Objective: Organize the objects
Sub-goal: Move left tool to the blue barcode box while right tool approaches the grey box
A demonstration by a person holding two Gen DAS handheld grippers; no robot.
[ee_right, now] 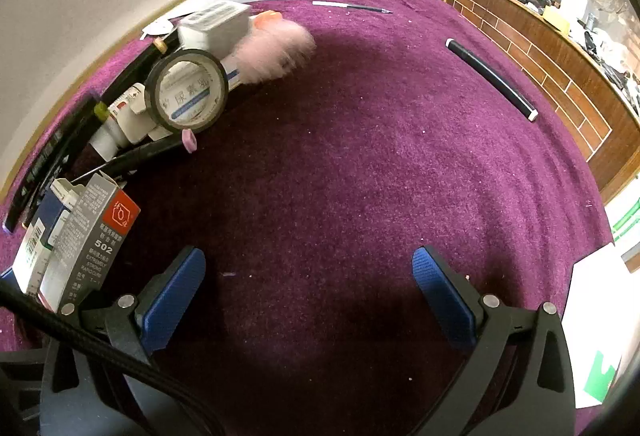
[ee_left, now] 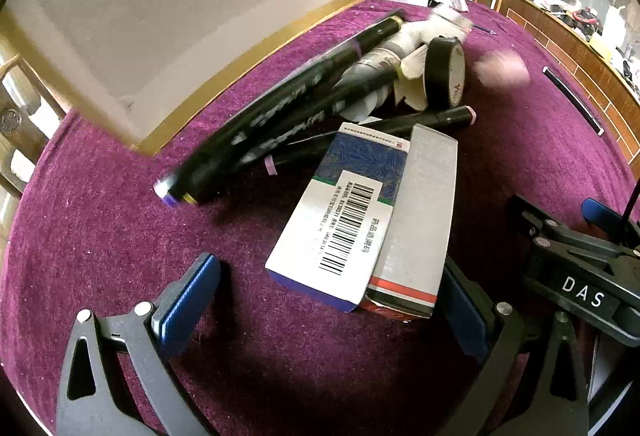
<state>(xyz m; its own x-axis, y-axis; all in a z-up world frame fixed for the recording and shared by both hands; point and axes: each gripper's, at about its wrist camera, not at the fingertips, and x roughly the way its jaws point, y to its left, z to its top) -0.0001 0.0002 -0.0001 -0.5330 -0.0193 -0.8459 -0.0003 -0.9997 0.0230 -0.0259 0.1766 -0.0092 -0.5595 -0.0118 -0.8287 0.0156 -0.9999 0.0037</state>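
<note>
A pile lies on the purple cloth (ee_left: 100, 236). A white-and-blue barcode box (ee_left: 340, 220) rests on a grey glue box (ee_left: 420, 211); the grey glue box (ee_right: 92, 236) stands at the right wrist view's left edge. Behind are black markers (ee_left: 280, 107), a black tape roll (ee_left: 444, 75) and a pink fluffy ball (ee_left: 502, 69). My left gripper (ee_left: 326, 306) is open, its pads either side of the two boxes' near ends and not pressing them. My right gripper (ee_right: 308, 300) is open over bare cloth, right of the pile, with tape roll (ee_right: 186, 95) and fluffy ball (ee_right: 276, 51) ahead-left.
A gold-edged white wall (ee_left: 120, 15) borders the cloth at left. A black rod (ee_right: 490, 77) lies alone at right, a pen (ee_right: 352, 7) at the back. A wooden brick-patterned counter (ee_right: 560, 75) curves along the right. White paper (ee_right: 592, 316) lies near right. The right gripper's body (ee_left: 580, 268) is close beside the left.
</note>
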